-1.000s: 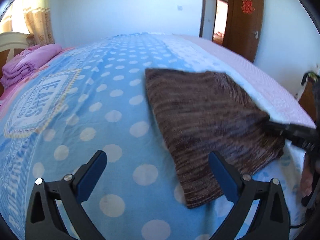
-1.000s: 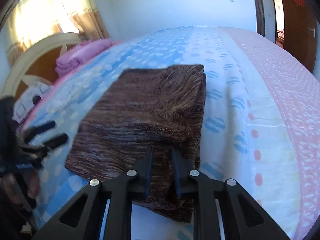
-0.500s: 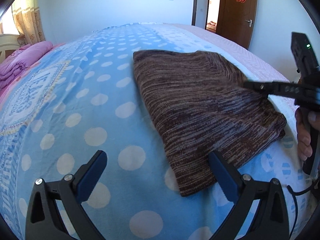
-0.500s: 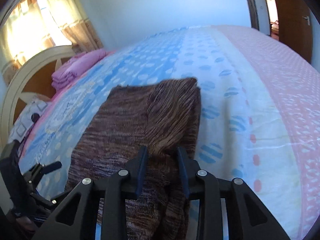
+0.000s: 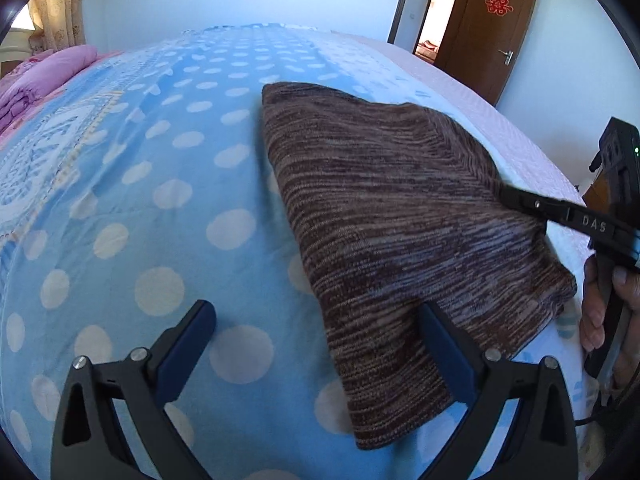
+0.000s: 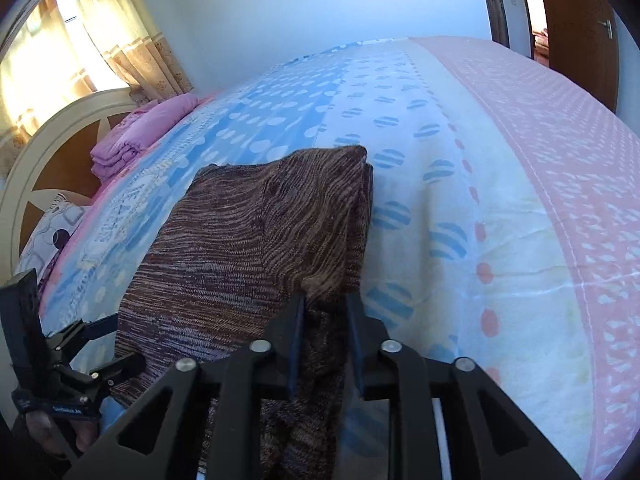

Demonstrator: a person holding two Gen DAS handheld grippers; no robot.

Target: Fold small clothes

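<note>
Left wrist view: one brown knit garment [image 5: 392, 216] lies folded on the bed [image 5: 132, 184]. The left gripper [image 5: 316, 340] stands with jaws wide and empty, the garment's near corner between them. The right gripper [image 5: 516, 200] reaches the garment's right edge.

Right wrist view: the right gripper [image 6: 325, 316] has just been opening; its jaws stand narrow, with a garment [image 6: 248, 248] fold between them, pads not clearly pressing. One pink folded blanket [image 6: 136, 136] lies beyond the garment, near the headboard [image 6: 36, 160].

The right hand-held gripper [image 6: 325, 312] has just been opening, the brown knit garment [image 6: 248, 240] between its jaws.
</note>
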